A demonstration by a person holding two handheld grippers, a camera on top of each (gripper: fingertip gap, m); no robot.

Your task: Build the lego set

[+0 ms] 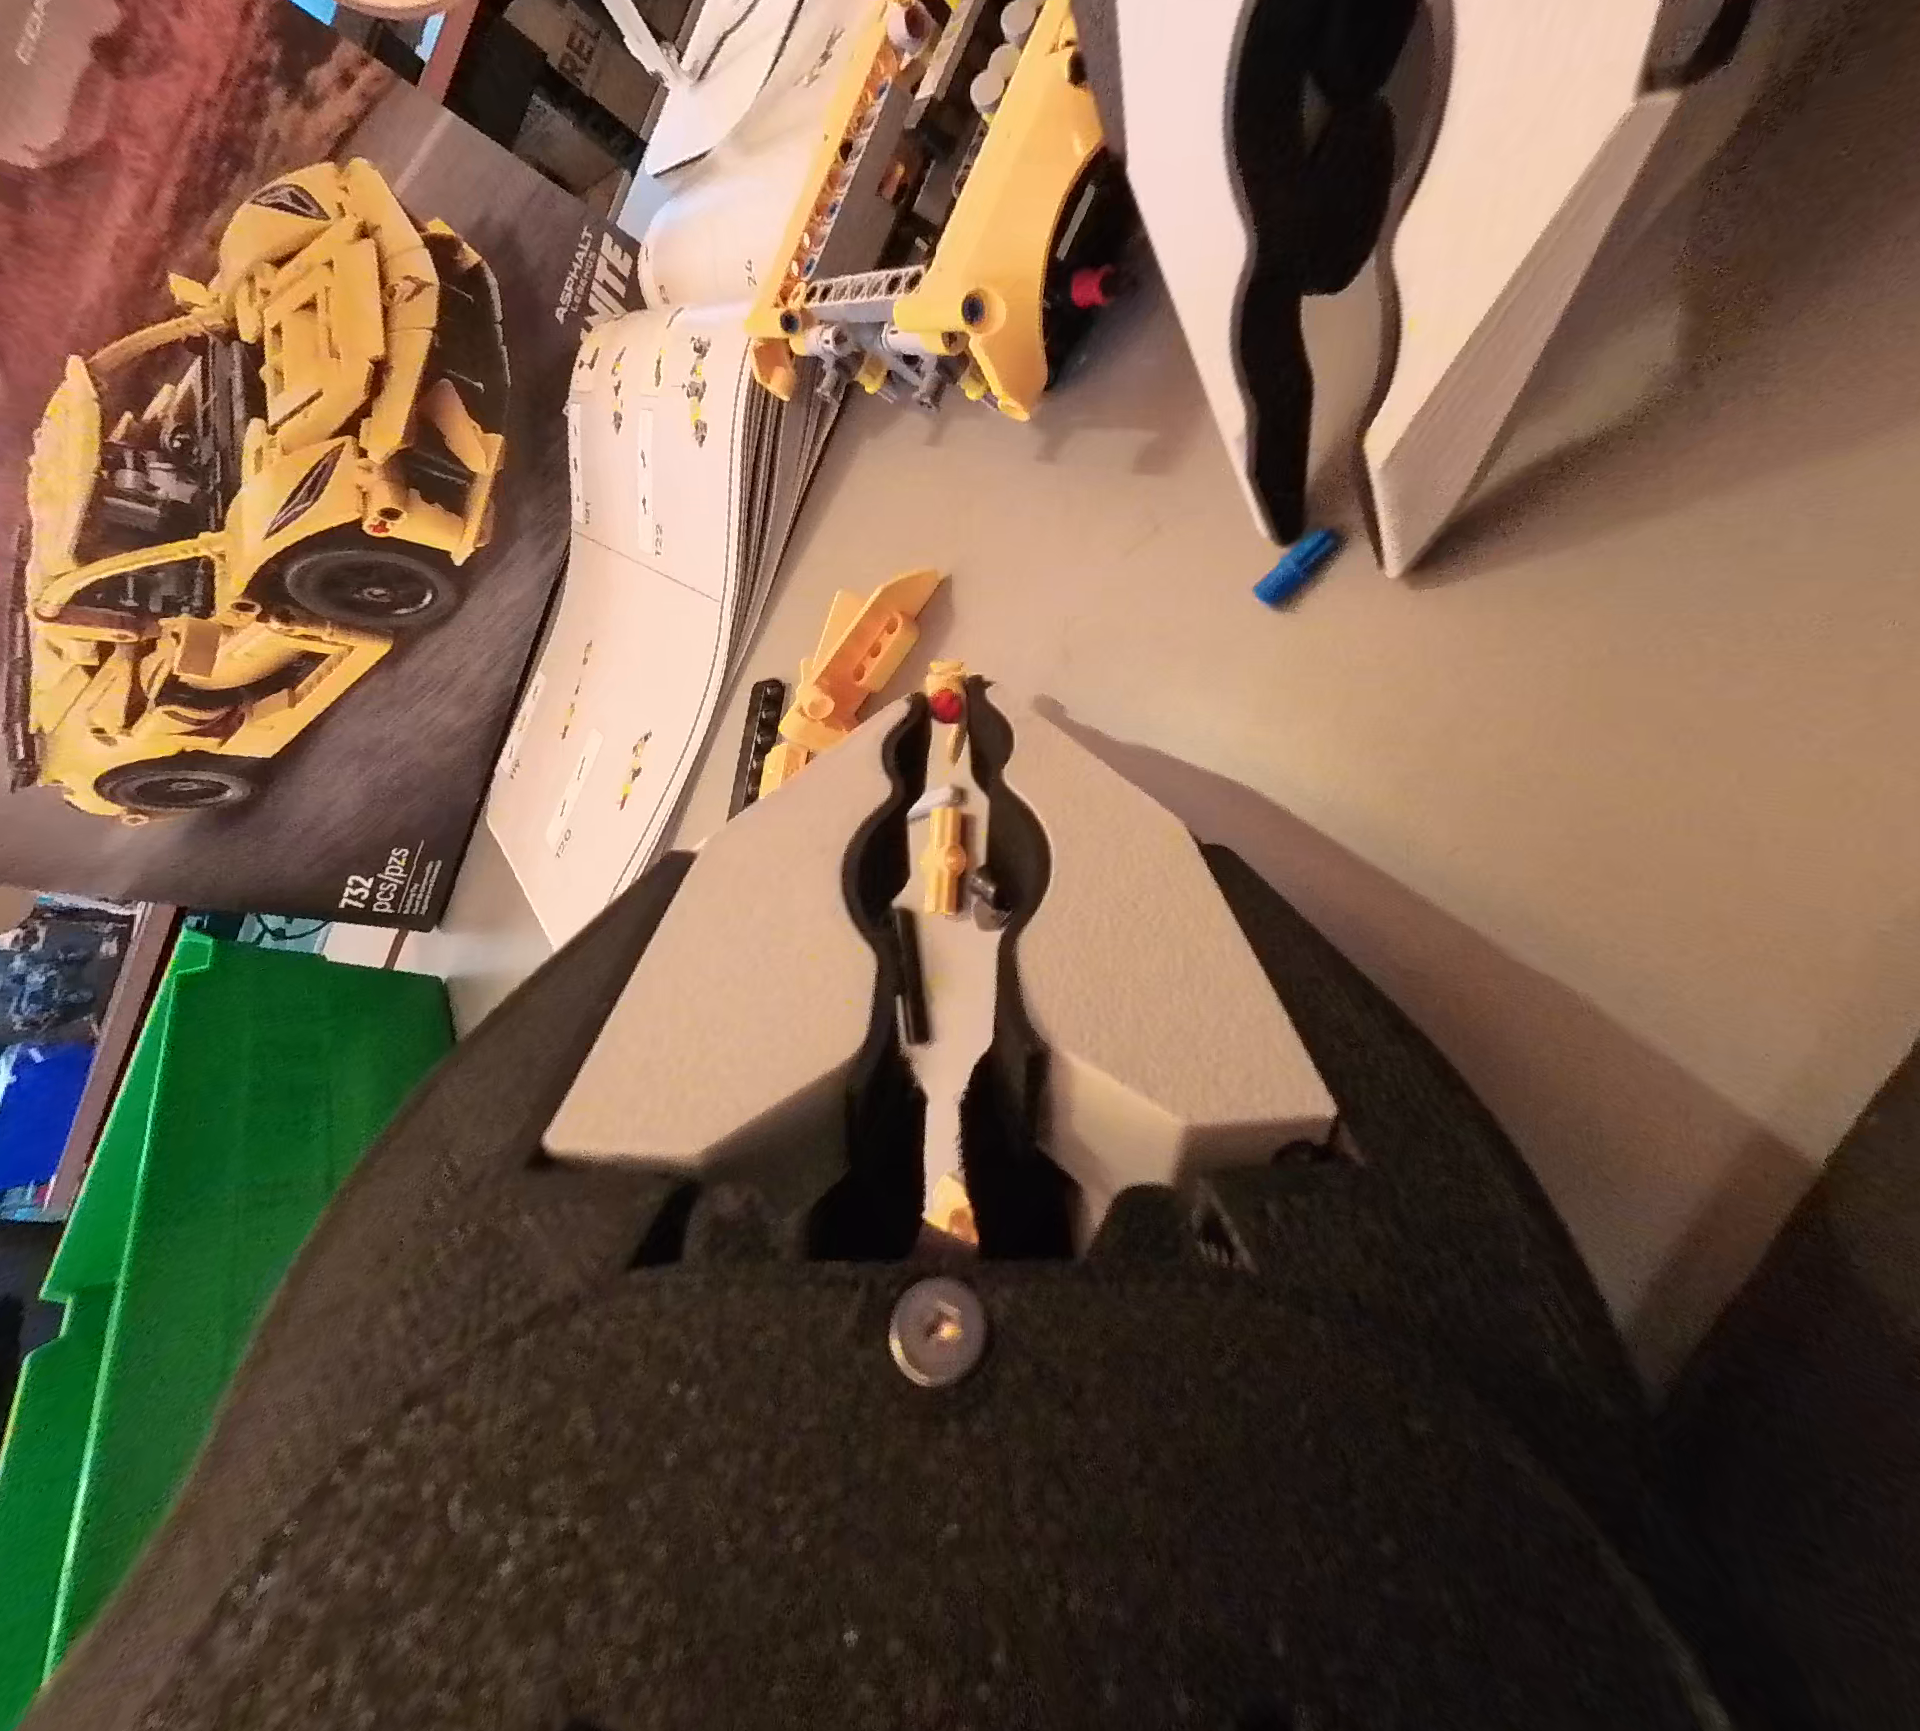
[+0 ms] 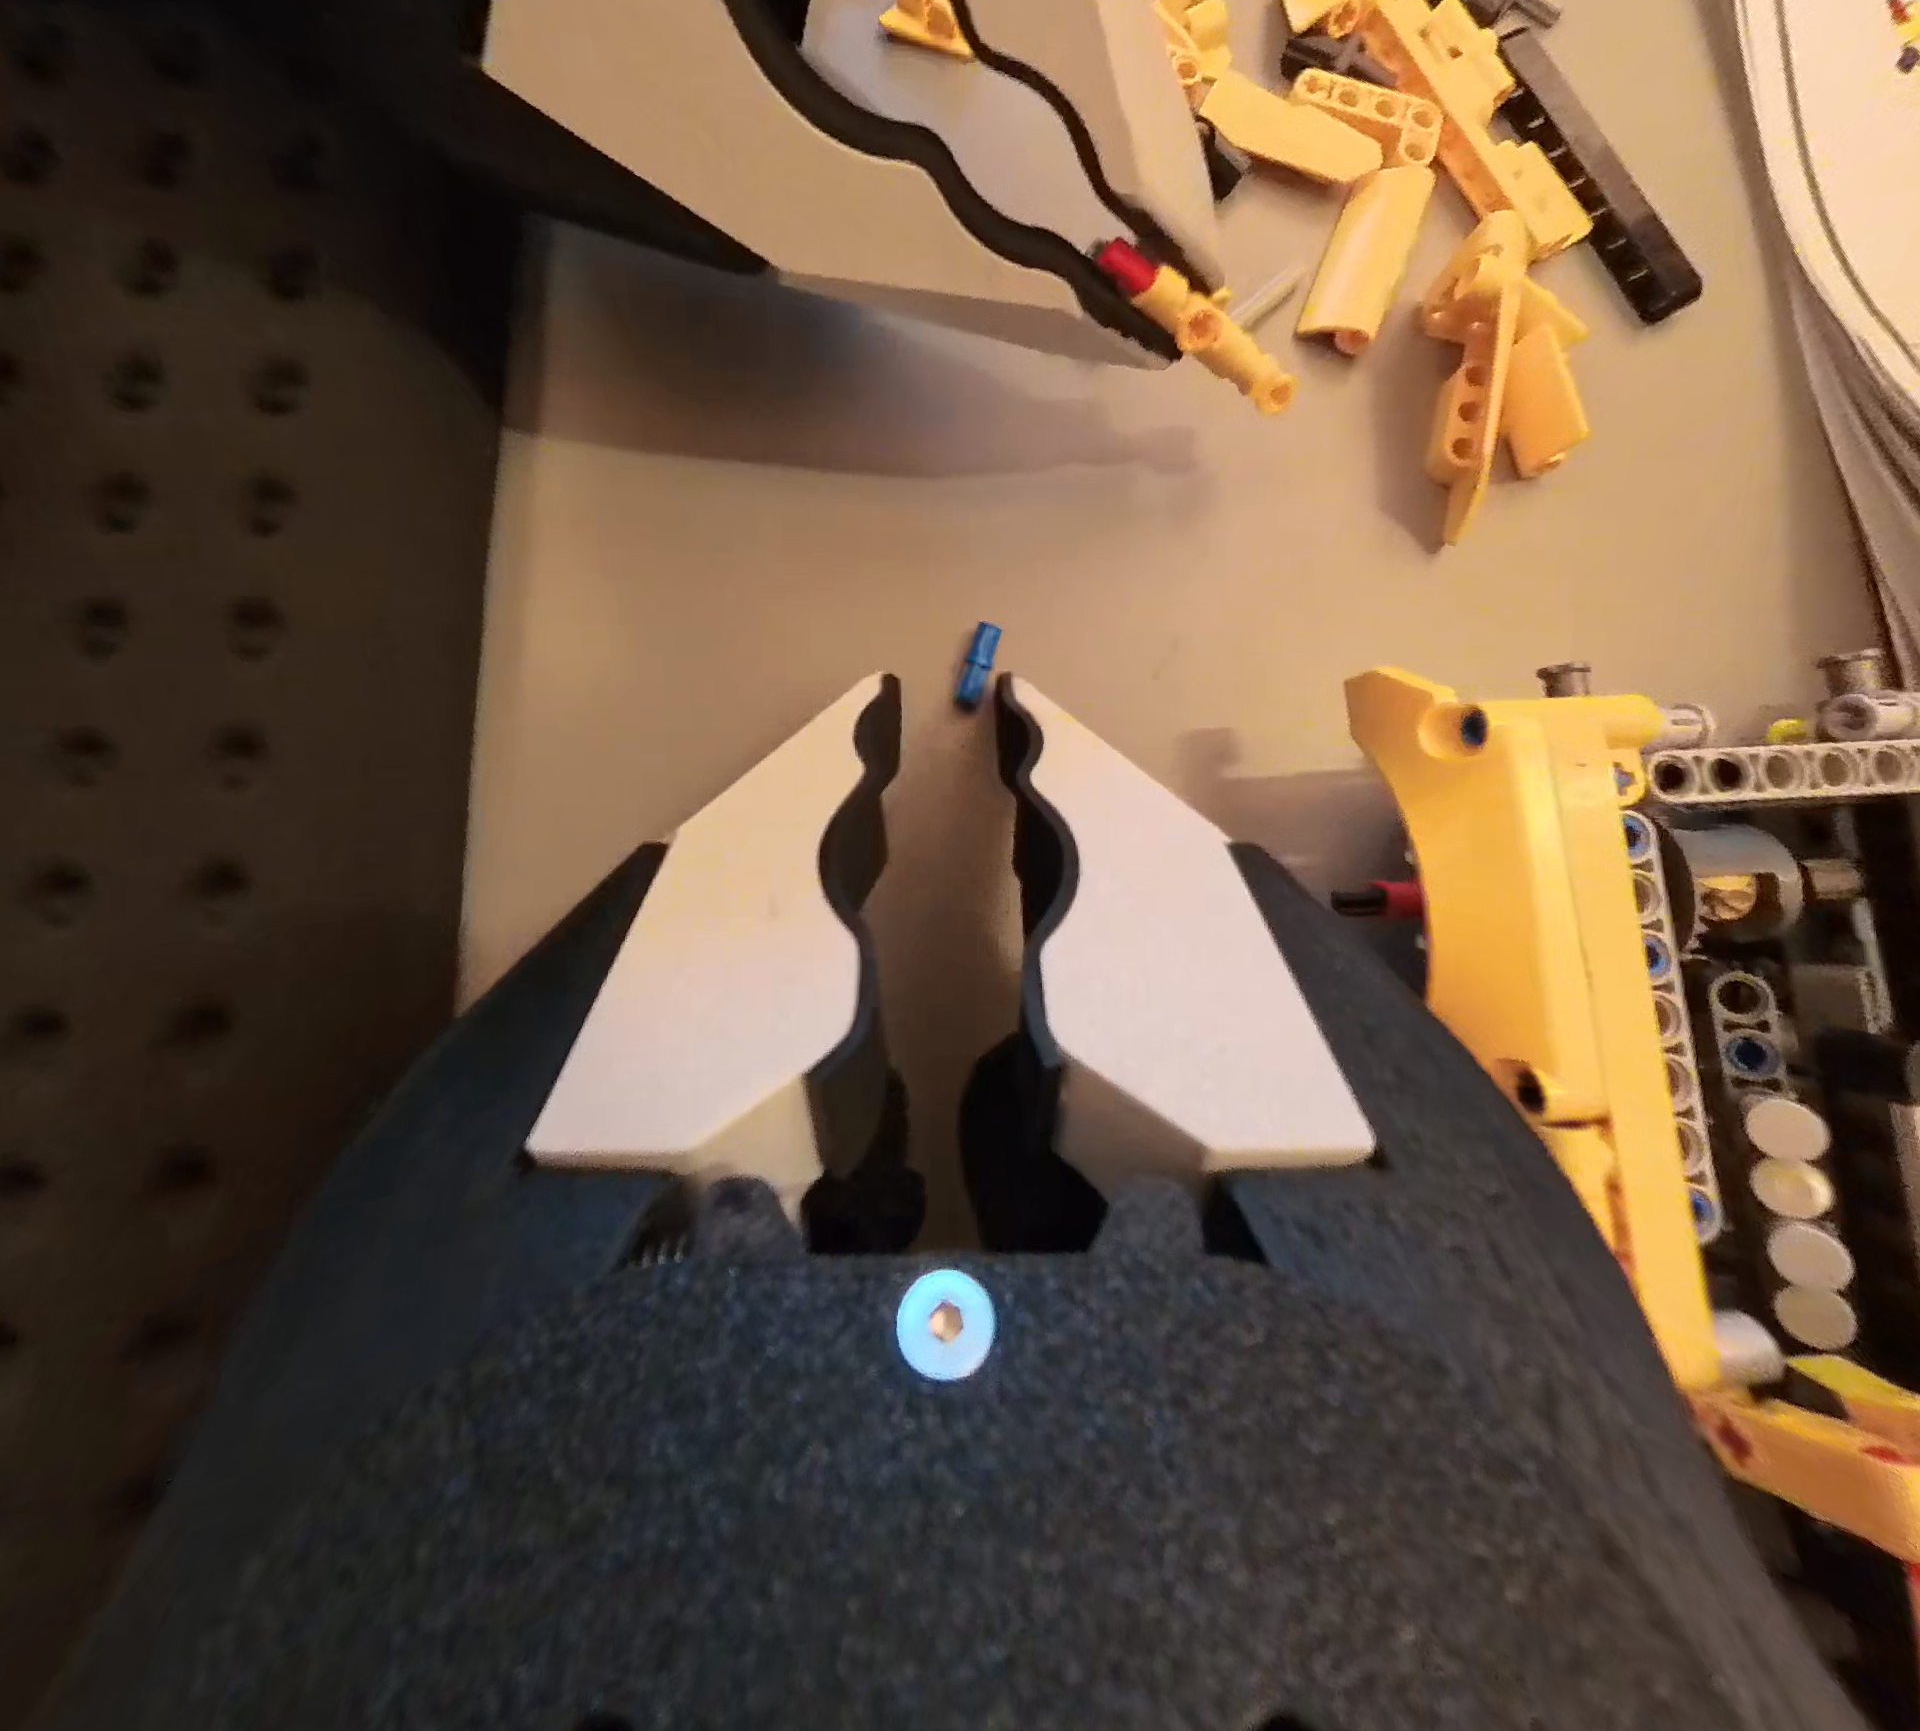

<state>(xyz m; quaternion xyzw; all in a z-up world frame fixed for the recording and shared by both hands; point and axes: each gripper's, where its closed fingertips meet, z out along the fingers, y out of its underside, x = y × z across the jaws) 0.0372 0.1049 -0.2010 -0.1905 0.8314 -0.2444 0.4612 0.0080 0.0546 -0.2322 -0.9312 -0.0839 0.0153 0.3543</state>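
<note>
Left wrist cam: sits behind left gripper (image 1: 961,705), looks fwd along fingers, steep down, close over table (image 1: 1403,798); box (image 1: 239,486) at left edge. Right wrist cam: same mount on right gripper (image 2: 948,684), close, angled down. Shared: blue pin (image 1: 1294,561) (image 2: 977,665), yellow car build (image 1: 977,154) (image 2: 1538,1006), each cam catches other gripper.

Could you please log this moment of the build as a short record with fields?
Left gripper: jaws shut on a small yellow connector piece with a red pin, held above the grey tabletop.
Right gripper: jaws open, tips on either side of a small blue plastic pin lying on the tabletop.
Model: part-built yellow car at the right gripper's right.
Loose parts: pile of yellow and black pieces beyond the left gripper.
Reference: open instruction booklet beside the set's box.
</note>
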